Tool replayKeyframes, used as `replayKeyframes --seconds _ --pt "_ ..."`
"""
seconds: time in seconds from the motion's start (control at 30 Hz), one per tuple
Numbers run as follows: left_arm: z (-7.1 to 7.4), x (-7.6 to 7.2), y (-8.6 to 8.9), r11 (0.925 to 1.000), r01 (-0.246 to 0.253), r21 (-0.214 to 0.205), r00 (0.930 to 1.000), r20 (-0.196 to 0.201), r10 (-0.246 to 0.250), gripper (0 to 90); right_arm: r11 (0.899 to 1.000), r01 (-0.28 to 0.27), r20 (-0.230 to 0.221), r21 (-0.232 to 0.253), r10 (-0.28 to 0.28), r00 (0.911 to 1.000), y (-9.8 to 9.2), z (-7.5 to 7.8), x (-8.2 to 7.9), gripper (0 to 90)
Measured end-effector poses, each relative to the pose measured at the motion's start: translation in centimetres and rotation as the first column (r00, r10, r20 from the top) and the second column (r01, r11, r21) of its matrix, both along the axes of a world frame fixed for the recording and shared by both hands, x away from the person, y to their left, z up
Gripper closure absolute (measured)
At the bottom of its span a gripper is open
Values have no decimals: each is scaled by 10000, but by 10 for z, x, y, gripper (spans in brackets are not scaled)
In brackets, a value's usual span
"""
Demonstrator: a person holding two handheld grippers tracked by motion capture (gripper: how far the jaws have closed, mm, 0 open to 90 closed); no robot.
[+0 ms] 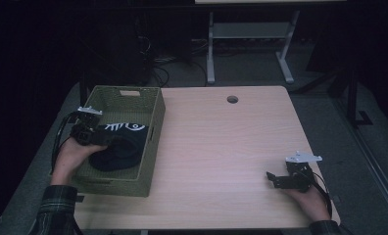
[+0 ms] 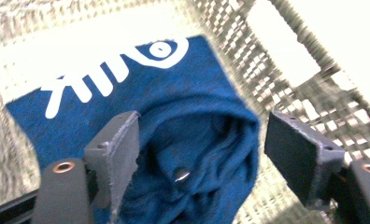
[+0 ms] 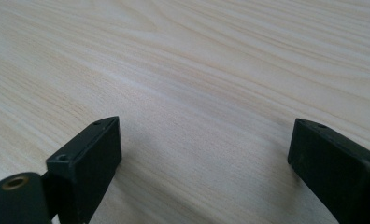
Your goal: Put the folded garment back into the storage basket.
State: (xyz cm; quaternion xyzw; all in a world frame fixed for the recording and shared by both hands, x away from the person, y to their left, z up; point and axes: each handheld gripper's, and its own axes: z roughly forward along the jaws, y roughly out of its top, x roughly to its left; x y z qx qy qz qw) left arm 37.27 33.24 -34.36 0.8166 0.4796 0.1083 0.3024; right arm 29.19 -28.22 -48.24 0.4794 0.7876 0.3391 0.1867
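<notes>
Plainly, the work in hand is putting a dark blue garment [image 1: 117,147] away in the woven basket [image 1: 155,117], which stands at the left edge of the table [image 1: 221,147]; the garment lies bunched on the basket floor, its white printed mark turned up toward the far wall. The left gripper [image 1: 106,142] hangs inside the basket just over the cloth; in the left gripper view its jaws stand apart on either side of a raised fold [image 2: 197,154], the left pad [image 2: 122,154] against the fabric and the right pad [image 2: 293,156] clear of it; the jaws are released and nothing is pinched between them. My reading is that the garment has been delivered and let go, so it rests under its own weight; the rumpled fold suggests it was dropped rather than laid flat. The right gripper [image 1: 275,180] rests low at the near right corner of the table, well apart from the basket; its jaws are spread wide over bare wood [image 3: 197,70] with nothing between them, which suggests it is parked out of the way while the left hand [image 1: 72,154] works.
</notes>
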Motion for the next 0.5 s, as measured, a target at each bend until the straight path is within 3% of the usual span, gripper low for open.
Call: replayKeyframes --seconds 0.5 --pt "30 -3 -46 9946 676 -787 9926 1066 -590 166 10000 1 6 -3 -1 10000 0 0 0 94"
